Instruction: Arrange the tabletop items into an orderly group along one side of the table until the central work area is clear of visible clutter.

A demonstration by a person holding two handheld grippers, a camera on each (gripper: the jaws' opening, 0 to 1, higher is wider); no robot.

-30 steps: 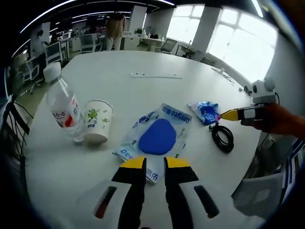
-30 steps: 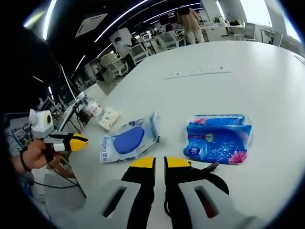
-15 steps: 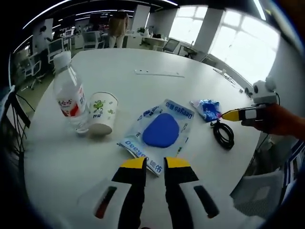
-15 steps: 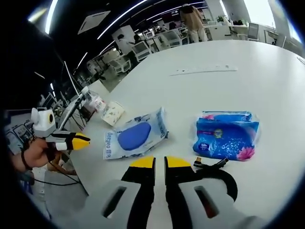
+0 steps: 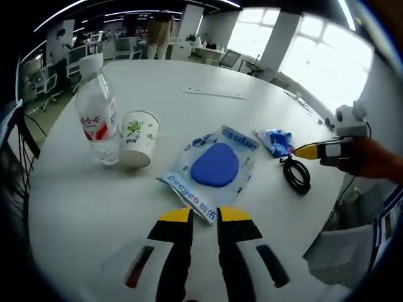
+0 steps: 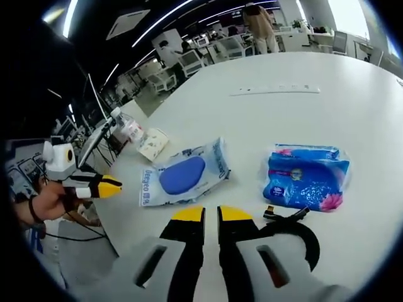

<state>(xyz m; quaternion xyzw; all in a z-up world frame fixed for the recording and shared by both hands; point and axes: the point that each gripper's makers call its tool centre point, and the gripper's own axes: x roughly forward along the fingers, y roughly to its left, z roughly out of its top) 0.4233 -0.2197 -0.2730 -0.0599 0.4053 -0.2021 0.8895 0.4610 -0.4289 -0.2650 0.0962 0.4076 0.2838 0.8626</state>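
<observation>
Two nearly closed, empty claws, left [image 5: 204,215] and right [image 6: 211,214], hover over a white tabletop [image 5: 75,207], wet-wipes pack [image 5: 213,170] at twelve o'clock, water bottle [image 5: 97,116] and paper cup [image 5: 138,139] at ten.

Left gripper view: from one worktop [image 5: 189,75] edge, looking obliquely down across it. Right gripper view: from the adjoining edge, equally near. Both share the wipes pack [image 5: 214,168] [image 6: 184,177] and tissue pack [image 5: 275,142] [image 6: 306,177].

An open-plan office: a wide white round-edged bench [image 5: 189,75], rows of desks with monitors and swivel chairs [image 6: 189,60], ceiling strip lights [image 6: 157,25], large windows [image 5: 315,56].
</observation>
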